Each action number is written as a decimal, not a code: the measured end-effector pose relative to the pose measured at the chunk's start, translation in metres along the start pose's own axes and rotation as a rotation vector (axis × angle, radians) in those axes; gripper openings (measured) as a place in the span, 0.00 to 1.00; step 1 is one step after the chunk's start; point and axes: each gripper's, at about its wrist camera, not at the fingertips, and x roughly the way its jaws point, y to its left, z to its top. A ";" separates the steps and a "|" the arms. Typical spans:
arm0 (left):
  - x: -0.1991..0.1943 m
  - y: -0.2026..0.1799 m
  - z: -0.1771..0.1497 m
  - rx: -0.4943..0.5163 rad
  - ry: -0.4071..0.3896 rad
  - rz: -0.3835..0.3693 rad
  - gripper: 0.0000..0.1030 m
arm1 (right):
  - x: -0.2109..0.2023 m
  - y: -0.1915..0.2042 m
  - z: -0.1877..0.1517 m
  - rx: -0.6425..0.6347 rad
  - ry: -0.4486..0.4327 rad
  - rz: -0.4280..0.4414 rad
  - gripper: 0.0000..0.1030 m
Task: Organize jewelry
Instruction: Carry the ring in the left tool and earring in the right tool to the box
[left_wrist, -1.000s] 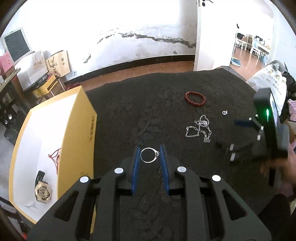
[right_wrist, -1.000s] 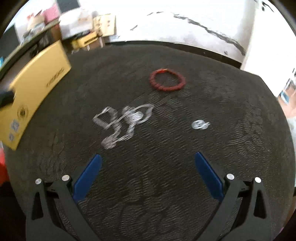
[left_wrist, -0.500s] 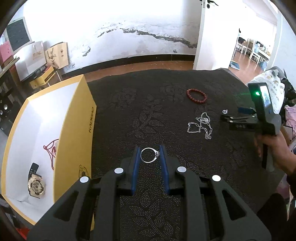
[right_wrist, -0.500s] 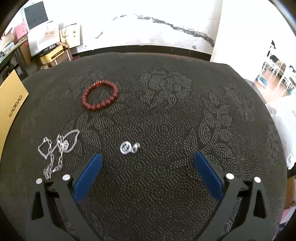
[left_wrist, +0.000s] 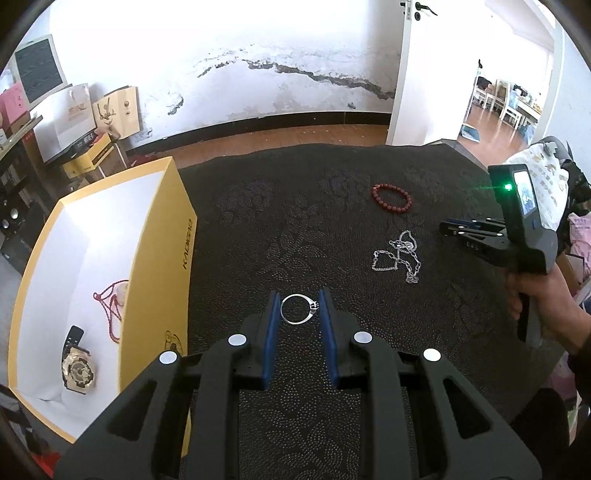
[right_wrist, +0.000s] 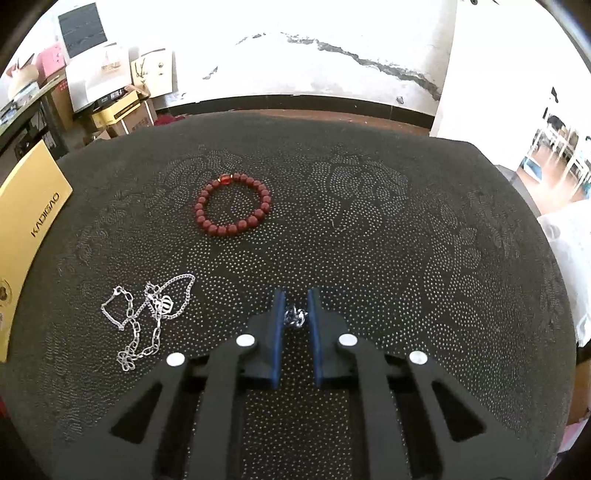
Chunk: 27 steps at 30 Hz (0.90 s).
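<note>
Dark patterned cloth covers the table (left_wrist: 258, 229), with a cracked white wall (left_wrist: 258, 74) and a strip of wooden floor behind it. On the left of the table stands an open yellow box (left_wrist: 162, 258) with a white inside, and in it lie a gold watch (left_wrist: 77, 371) and a thin red cord necklace (left_wrist: 110, 306). The left tongs (left_wrist: 298, 308) are pinching a silver ring (left_wrist: 297, 309) between their blue pads, holding it above the cloth near the box's right wall. Farther out on the cloth, a red bead bracelet (right_wrist: 232, 206) lies flat in a closed circle, and nearer, to its left in the right wrist view, a silver chain necklace (right_wrist: 147, 314) lies in a loose tangle. The right tongs (right_wrist: 295, 314) are closed almost together on a small silver trinket (right_wrist: 295, 315), low at the cloth; whether it is lifted clear of the surface cannot be told. In the left wrist view the right tongs' body (left_wrist: 517, 236) shows a green light, gripped by the person's right hand (left_wrist: 546, 302) at the table's right edge.
</note>
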 end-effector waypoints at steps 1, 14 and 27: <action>-0.001 0.002 0.000 -0.003 0.001 0.001 0.21 | -0.003 -0.002 0.000 0.008 -0.001 0.002 0.10; -0.031 0.034 0.008 -0.072 -0.002 0.039 0.21 | -0.104 0.025 0.018 -0.005 -0.060 0.054 0.10; -0.074 0.133 0.001 -0.202 -0.023 0.189 0.21 | -0.173 0.202 0.049 -0.178 -0.097 0.289 0.10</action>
